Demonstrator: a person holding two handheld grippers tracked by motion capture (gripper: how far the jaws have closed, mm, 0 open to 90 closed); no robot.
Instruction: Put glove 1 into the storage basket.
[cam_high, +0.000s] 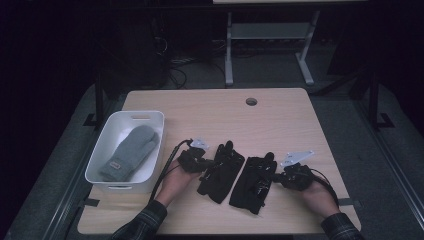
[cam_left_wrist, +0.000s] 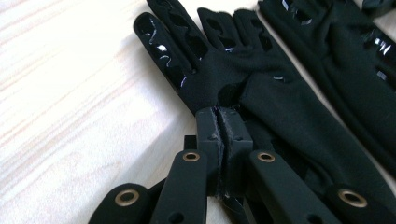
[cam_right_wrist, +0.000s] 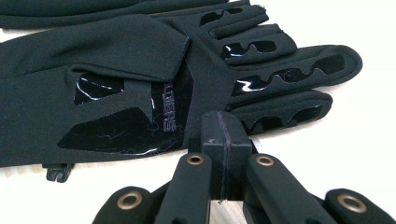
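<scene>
The left tool (cam_left_wrist: 218, 140) was clamped on the edge of the left black glove (cam_high: 220, 171), apparently to lift it. The right tool (cam_right_wrist: 223, 140) stood together at the edge of the right black glove (cam_high: 254, 183); whether it pinched fabric could not be told. Both gloves lay on the tabletop (cam_high: 210, 110). Farther left, a white bin (cam_high: 150, 117) held a grey mitten (cam_high: 129, 152), a probable destination.

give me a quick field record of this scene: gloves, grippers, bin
left glove: black glove on the table, left gripper shut, pinching fabric at its edge
right glove: black glove beside it, right gripper shut at its edge, grip on fabric unclear
bin: white bin at table's left, grey mitten inside
</scene>
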